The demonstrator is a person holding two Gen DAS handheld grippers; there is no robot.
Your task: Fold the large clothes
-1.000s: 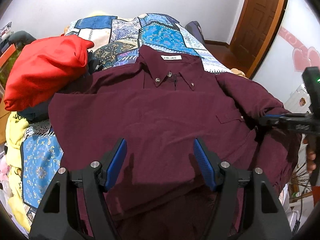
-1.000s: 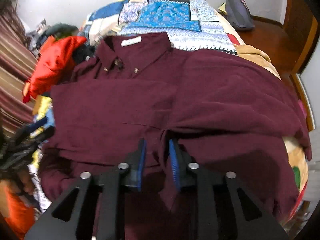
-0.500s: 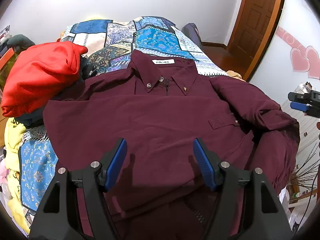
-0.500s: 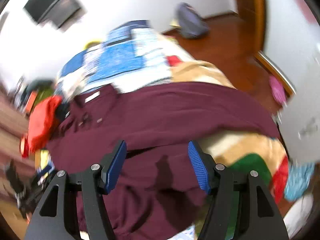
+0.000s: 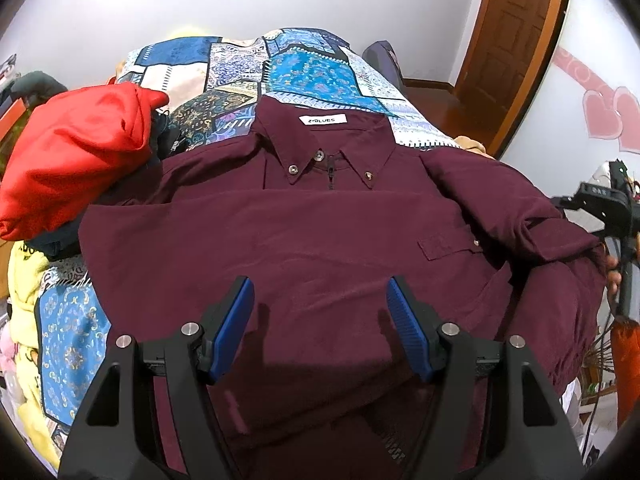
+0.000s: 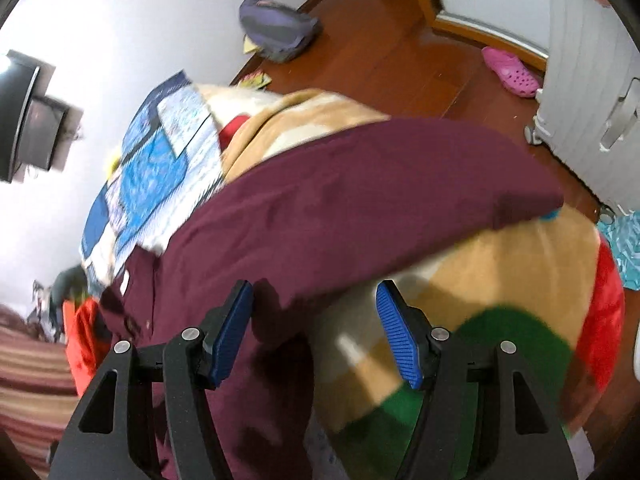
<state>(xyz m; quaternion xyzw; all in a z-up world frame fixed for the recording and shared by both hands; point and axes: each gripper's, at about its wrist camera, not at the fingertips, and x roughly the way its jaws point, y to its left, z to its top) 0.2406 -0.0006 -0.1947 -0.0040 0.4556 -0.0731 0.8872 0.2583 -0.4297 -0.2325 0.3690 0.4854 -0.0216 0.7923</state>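
Note:
A maroon button-down shirt (image 5: 320, 240) lies front-up on the bed, collar and white label at the far end. My left gripper (image 5: 319, 284) hovers open over its lower front, nothing between the blue pads. In the right wrist view the shirt's side (image 6: 360, 200) drapes over a tan, green and red blanket (image 6: 500, 272). My right gripper (image 6: 314, 286) stands open above the shirt's edge where it meets the blanket, and grips nothing. Its black housing (image 5: 600, 204) shows at the right edge of the left wrist view, beside the shirt's bunched sleeve (image 5: 560, 240).
A red garment (image 5: 76, 152) and yellow clothes (image 5: 24, 280) are piled on the bed's left side. A blue patchwork quilt (image 5: 312, 72) covers the far end. On the wooden floor lie a grey backpack (image 6: 276, 32) and a pink shoe (image 6: 512, 72). A white cabinet (image 6: 592, 100) stands nearby.
My right gripper let go of the shirt fabric, opened, rolled and swung out past the bed's side. The left gripper has stayed open in place.

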